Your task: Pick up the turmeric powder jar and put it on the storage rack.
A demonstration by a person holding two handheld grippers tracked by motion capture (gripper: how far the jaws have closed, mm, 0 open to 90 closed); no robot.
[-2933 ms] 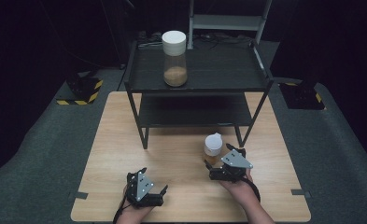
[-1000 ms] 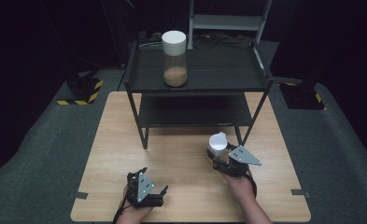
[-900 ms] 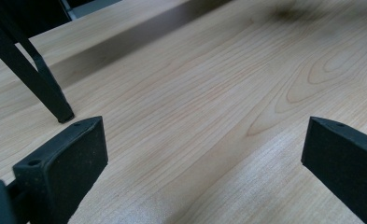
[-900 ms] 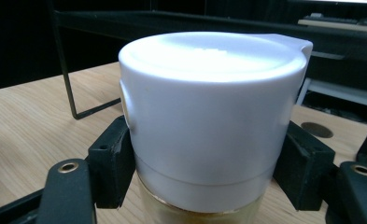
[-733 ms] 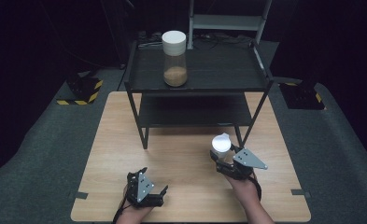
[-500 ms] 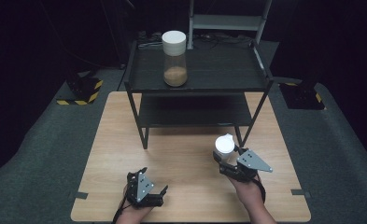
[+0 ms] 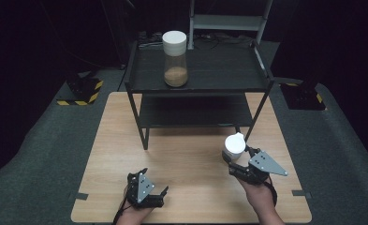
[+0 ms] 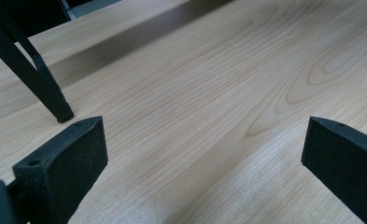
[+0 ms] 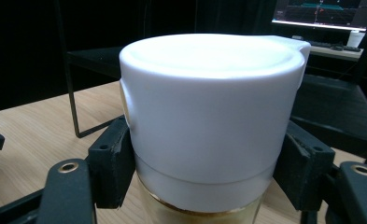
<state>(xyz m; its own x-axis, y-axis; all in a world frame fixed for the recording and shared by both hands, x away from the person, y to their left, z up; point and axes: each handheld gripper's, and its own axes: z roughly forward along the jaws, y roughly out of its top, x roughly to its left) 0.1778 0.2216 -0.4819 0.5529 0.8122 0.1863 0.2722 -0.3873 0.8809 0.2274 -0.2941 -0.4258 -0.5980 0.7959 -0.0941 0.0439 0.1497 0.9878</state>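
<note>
A small glass jar with a white lid (image 7: 234, 144) hangs above the right part of the wooden table (image 7: 181, 154), and my right gripper (image 7: 237, 157) is shut on it. In the right gripper view the white lid (image 9: 209, 107) looms close, with both black pads (image 9: 111, 168) pressed on the glass just below it; pale brown contents show at the bottom. A taller jar with a white lid (image 7: 175, 58), partly full of brown grains, stands on the top of the black shelf (image 7: 219, 70). My left gripper (image 7: 153, 182) rests near the table's front edge, open over bare wood (image 8: 204, 140).
The two-tier black shelf stands at the back of the table; one of its legs (image 8: 36, 79) is close to my left gripper. Black-and-yellow striped bases (image 7: 81, 91) sit on the grey floor beside the table. A lit monitor (image 9: 326, 11) glows far behind.
My right gripper closed on the small jar, lifted it off the table and carried it a little to the right. The left gripper has stayed put.
</note>
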